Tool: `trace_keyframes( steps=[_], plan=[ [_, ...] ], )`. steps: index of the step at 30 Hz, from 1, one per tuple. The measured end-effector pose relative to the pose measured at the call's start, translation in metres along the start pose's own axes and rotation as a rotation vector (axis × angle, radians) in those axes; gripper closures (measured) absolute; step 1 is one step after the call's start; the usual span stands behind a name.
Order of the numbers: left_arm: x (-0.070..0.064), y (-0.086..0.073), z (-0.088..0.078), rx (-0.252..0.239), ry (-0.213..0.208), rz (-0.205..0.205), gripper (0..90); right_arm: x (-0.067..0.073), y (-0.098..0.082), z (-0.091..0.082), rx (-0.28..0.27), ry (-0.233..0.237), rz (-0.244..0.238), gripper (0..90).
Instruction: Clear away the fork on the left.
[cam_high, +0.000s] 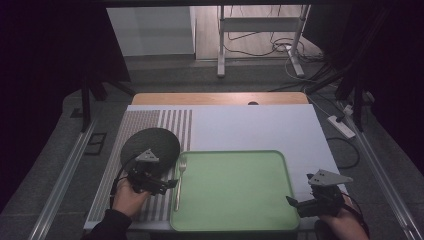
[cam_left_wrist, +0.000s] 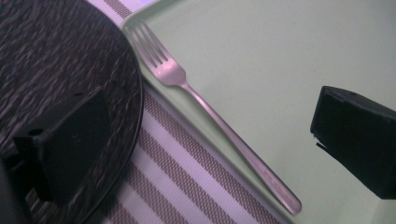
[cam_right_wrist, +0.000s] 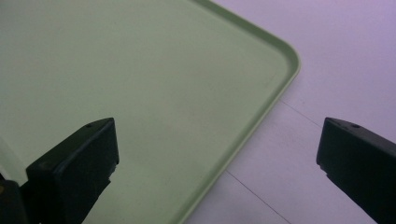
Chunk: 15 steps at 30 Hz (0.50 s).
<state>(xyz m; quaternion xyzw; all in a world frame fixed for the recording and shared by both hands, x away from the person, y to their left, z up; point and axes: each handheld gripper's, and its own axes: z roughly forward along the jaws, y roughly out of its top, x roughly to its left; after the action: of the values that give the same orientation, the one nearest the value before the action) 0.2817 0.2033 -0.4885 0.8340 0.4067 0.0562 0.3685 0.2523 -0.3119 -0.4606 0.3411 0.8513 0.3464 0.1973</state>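
A silver fork (cam_left_wrist: 205, 105) lies along the left edge of the green tray (cam_high: 235, 220), partly on its rim, prongs pointing away from the person. Just left of it sits a round black plate (cam_high: 150, 142) on a striped mat (cam_high: 175, 122). The left gripper (cam_high: 167, 185) hangs over the fork's handle with its jaws spread wide, holding nothing. The right gripper (cam_high: 292, 202) is at the tray's right edge, jaws spread wide too, one over the tray and one over the white table (cam_high: 250, 125).
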Motion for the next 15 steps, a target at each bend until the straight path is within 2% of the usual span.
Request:
trace_keyframes(
  steps=[15],
  plan=[
    [0.006,-0.028,-0.021,-0.031,0.004,-0.057,0.0,-0.001,0.000,-0.001,-0.007,-0.004,0.006,0.0]
  ],
)
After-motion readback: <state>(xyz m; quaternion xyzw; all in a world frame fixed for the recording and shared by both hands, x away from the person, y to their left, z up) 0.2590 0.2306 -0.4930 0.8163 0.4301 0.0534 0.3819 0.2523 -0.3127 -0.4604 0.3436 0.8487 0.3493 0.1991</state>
